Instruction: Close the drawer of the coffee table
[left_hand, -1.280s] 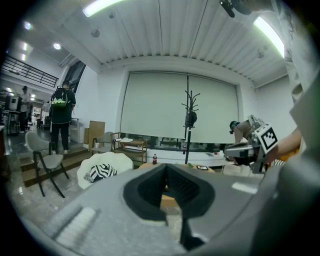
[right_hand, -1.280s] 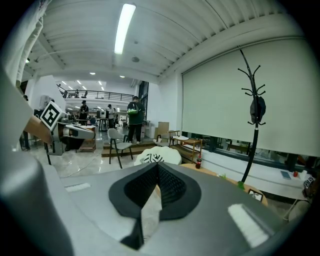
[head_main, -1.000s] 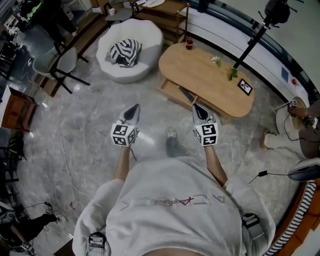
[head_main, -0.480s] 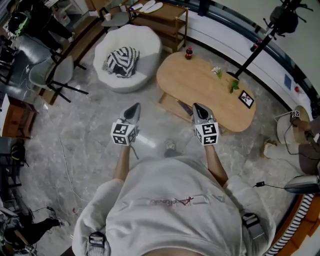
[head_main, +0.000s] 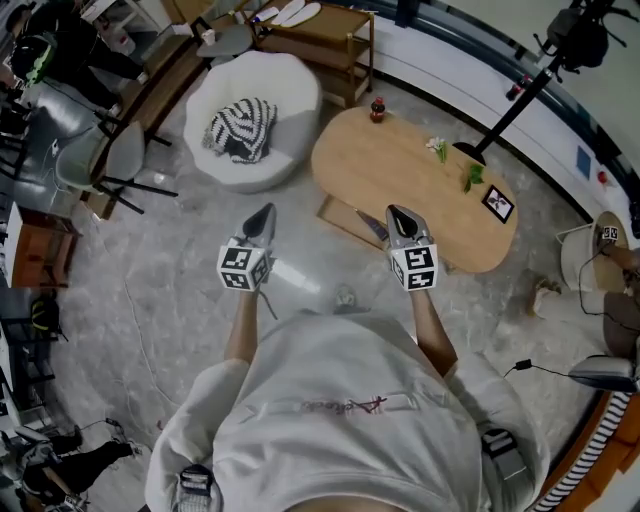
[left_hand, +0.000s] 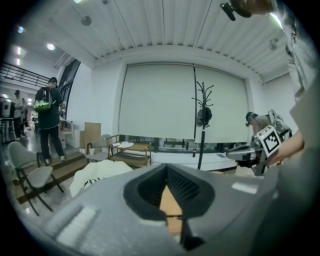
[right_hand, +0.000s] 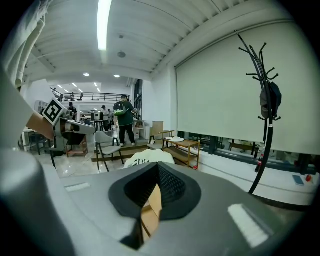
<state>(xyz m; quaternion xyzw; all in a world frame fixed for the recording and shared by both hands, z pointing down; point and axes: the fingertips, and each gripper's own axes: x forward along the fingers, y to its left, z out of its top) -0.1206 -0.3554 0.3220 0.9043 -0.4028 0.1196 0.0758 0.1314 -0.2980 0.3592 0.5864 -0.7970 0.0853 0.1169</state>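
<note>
In the head view an oval wooden coffee table (head_main: 410, 180) stands ahead on the grey floor. Its drawer (head_main: 348, 218) is pulled out from the near side, with a dark thing lying in it. My right gripper (head_main: 398, 213) is shut and empty, its tip over the drawer's right end in this view. My left gripper (head_main: 264, 214) is also shut and empty, over bare floor left of the drawer. In the left gripper view the shut gripper (left_hand: 167, 169) frames a strip of the wooden table (left_hand: 172, 210). The right gripper view shows its shut gripper (right_hand: 157, 169) the same way.
A white beanbag (head_main: 265, 95) with a striped cushion (head_main: 240, 128) sits left of the table, a wooden shelf (head_main: 325, 35) behind it. A bottle (head_main: 377, 108), plants (head_main: 472, 177) and a framed marker (head_main: 497, 203) stand on the table. A black stand (head_main: 510, 90) rises behind; grey chair (head_main: 110, 160) at left.
The person has stepped forward with both grippers, so the table and drawer lie closer. The right tip now overlaps the drawer's end. Both grippers stayed shut.
</note>
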